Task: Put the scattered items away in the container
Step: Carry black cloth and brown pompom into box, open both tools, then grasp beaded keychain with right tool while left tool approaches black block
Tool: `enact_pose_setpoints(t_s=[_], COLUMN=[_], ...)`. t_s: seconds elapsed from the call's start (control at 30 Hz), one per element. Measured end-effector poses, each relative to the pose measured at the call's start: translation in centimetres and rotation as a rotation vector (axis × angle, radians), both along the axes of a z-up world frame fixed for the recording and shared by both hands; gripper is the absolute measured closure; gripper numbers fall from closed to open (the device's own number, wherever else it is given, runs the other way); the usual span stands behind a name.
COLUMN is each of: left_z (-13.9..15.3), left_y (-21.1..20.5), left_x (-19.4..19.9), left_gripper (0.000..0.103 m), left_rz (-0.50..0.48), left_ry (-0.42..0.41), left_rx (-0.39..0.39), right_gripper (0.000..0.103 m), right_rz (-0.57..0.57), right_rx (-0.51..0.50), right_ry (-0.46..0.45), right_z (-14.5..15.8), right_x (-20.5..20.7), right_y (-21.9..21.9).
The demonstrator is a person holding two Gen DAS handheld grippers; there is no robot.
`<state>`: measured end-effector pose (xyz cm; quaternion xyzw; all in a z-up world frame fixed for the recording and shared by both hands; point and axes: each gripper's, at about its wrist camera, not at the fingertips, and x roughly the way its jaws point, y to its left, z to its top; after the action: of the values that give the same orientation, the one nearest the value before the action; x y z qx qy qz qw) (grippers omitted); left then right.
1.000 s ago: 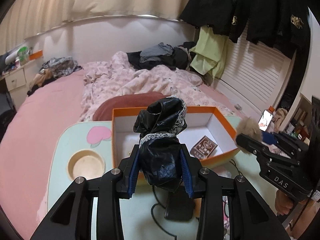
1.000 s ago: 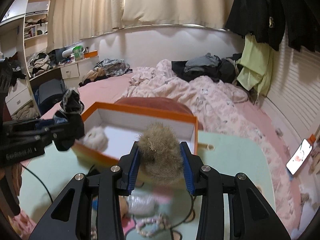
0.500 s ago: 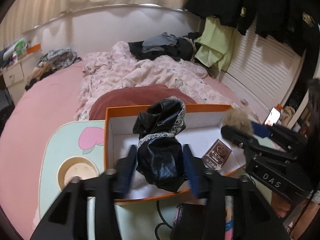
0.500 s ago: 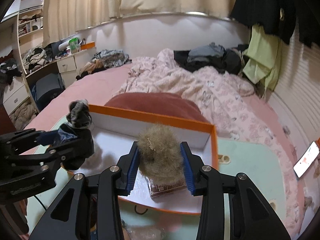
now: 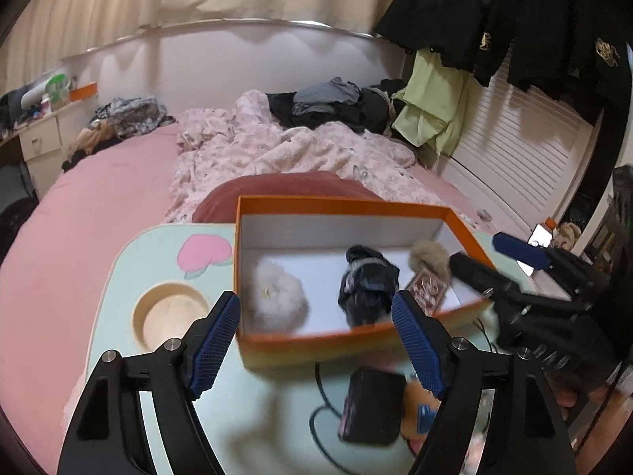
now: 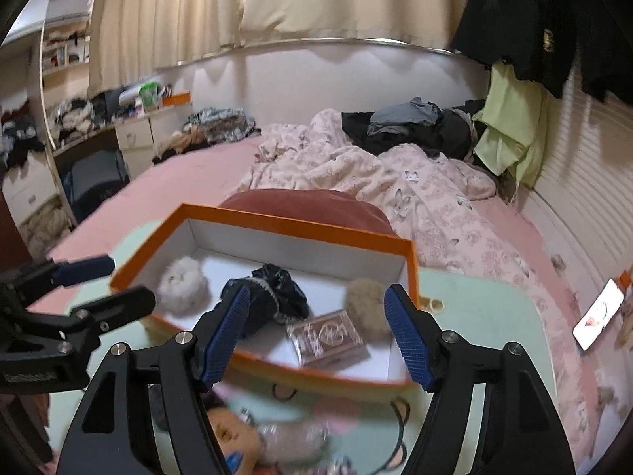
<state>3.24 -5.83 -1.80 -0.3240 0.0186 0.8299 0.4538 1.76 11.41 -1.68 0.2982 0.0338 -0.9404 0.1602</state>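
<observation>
An orange box with a white inside stands on the mint table. In it lie a white fluffy pom-pom, a black lace-trimmed scrunchie, a brown fluffy pom-pom and a small brown patterned card box. My left gripper is open and empty, just in front of the box. My right gripper is open and empty over the box's near wall. Each gripper shows in the other's view.
Loose items lie on the table in front of the box: a black case, a black cable, a plush toy and clear wrapped things. A round cup recess is at left. A bed lies behind; a phone at right.
Both grippers opened and let go: the black scrunchie and the brown pom-pom now lie in the box. Both grippers have drawn back toward the box's near side.
</observation>
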Motion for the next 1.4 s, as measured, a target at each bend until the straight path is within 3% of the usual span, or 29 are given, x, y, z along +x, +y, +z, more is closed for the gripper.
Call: enact_pose_setpoints(t_s=[0.1,0.2,0.37,0.5,0.63,0.67,0.73,0.8,1.03,1.2,1.27,1.4], left_z=[-0.9,-2.4,-4.9,-7.0,-7.5,-7.6,-7.7,-7.9,-7.9,-8.0,-8.0,-8.0], left_y=[-1.1,-2.3,-3.2,-2.5,-2.5,-2.4,-1.9,-1.2,-1.0,-1.1,-1.1,-1.2], left_x=[2.1,3.4,5.1,5.2,5.6,5.8,6.1,6.7,7.0,7.0,6.9,6.9], left_gripper=[0.023,0.018,0.016,0.012,0.007,0.001,0.001,0.0,0.0,0.0,0.0,0.0], left_rz=[-0.036,-0.051,-0.044,-0.022,-0.006,-0.003,0.003,0.009,-0.022,-0.019,-0.02,-0.019], left_ry=[0.03,-0.009,-0.066,-0.08,-0.051,-0.046,-0.026,0.015,0.033,0.033,0.032,0.032], left_rx=[-0.041,-0.055,-0.064,-0.126,-0.136,-0.145,-0.179,-0.23,-0.215,-0.207,-0.208,-0.206], right_gripper=[0.032,0.032,0.032,0.032,0.03,0.025,0.018,0.017,0.016,0.029,0.036,0.041], right_rz=[0.007,-0.01,-0.06,-0.066,-0.067,-0.08,-0.095,-0.099,-0.098,-0.03,-0.05,-0.067], right_rx=[-0.048,-0.064,0.013,0.049,0.045,0.064,0.08,0.083,0.077,0.043,0.058,0.065], right_ry=[-0.034,-0.037,-0.064,-0.141,-0.232,-0.226,-0.239,-0.24,-0.229,-0.222,-0.215,-0.219], right_z=[-0.1,-0.8,-3.6,-6.1,-8.3,-8.4,-8.3,-7.9,-7.7,-7.3,-7.3,-7.3], right_x=[2.2,4.9,7.7,7.8,7.2,7.1,6.8,6.7,6.9,6.8,6.0,4.9], right_y=[1.7,3.2,4.4,4.4,4.3,4.3,4.3,4.3,4.5,3.3,3.0,2.4])
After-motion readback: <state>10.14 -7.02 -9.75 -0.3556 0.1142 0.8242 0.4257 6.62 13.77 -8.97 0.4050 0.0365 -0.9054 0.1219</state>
